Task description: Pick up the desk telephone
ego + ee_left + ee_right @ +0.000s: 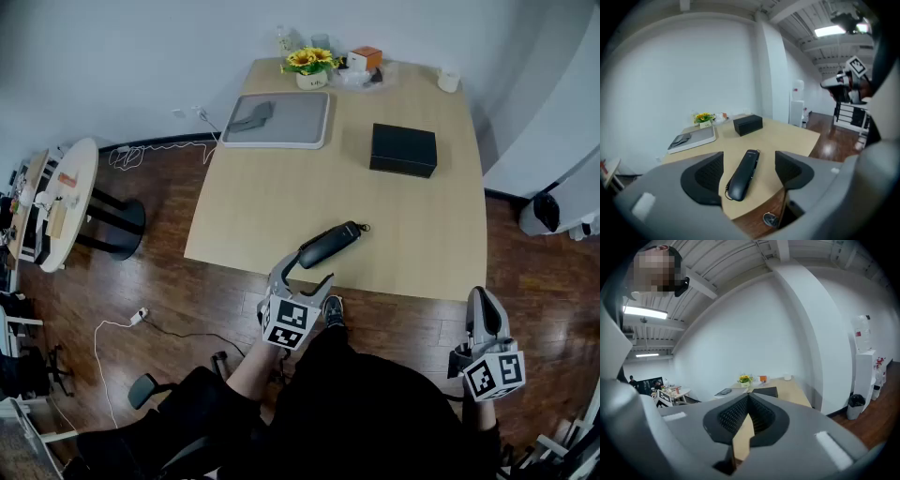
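The desk telephone is a slim black handset lying slantwise near the front edge of the light wood table. My left gripper hovers at that edge just short of the phone's near end, open. In the left gripper view the phone lies on the table in line with the gap, and both dark pads stand clear of it. My right gripper is off the table at the lower right, shut on nothing; in its own view the right gripper has its pads pressed together.
A black box sits mid-right on the table. A grey pad on a white tray, a sunflower pot, an orange box and a white cup line the far side. A round side table stands left.
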Demonstrator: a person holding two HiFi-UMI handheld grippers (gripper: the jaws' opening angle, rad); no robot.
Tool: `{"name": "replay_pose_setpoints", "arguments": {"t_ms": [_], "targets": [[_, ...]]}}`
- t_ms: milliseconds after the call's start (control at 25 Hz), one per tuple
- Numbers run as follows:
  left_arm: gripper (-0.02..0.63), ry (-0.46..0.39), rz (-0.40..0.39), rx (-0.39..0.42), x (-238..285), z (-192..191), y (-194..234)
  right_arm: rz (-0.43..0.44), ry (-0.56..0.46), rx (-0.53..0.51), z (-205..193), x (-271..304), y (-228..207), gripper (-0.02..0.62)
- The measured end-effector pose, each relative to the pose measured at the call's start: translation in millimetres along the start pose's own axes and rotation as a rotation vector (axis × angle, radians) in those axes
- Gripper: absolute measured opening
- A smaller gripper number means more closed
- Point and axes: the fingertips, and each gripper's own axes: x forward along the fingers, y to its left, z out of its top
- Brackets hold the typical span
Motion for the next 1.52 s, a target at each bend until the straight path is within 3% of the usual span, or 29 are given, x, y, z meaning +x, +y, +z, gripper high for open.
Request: {"name": "replay_pose_setpoints", "arguments": {"t_ms": [120, 240, 360, 560, 680, 920, 1120, 1320, 1520], "targets": [[0.331, 0.093, -0.065, 0.157, 53.0, -24.6, 23.1, -0.009, 0.008, 0.0, 7.9, 48.2, 13.7, 0.0], [0.331, 0.191, -0.163, 0.248, 97.1, -51.9, 31.5, -0.009, 0.015, -0.012, 13.7, 83.4, 30.1, 0.0], [0.331, 0.282, -0.238, 0.283, 126.9, -75.0, 28.6, -0.003, 0.039, -0.021, 14.5, 104.6, 38.3, 0.0], [0.327, 0.446, -0.295, 0.309, 153.1, -107.2, 26.6, 0.021, 0.062, -0.006, 12.5, 128.8, 28.0, 0.0], [0.288, 0.49, -0.317, 0.339, 154.7, -114.0, 21.0, 0.044, 0.051, -0.006, 22.2, 137.2, 18.9, 0.0], [0.269, 0.478, -0.332, 0.354, 156.1, -111.5, 20.3, 0.051, 0.03, 0.031, 26.7, 149.8, -4.2, 0.0], [0.262, 0.475, -0.285, 0.267, 154.5, -106.9, 21.2, 0.061, 0.026, 0.039, 27.7, 153.8, -13.2, 0.0], [0.261, 0.346, -0.189, 0.098, 138.9, -54.8, 36.2, 0.062, 0.018, 0.043, 31.6, 158.4, -22.3, 0.0], [0.262, 0.214, -0.123, 0.125, 115.2, 14.1, 47.4, 0.085, 0.015, 0.042, 32.0, 165.1, -19.7, 0.0]]}}
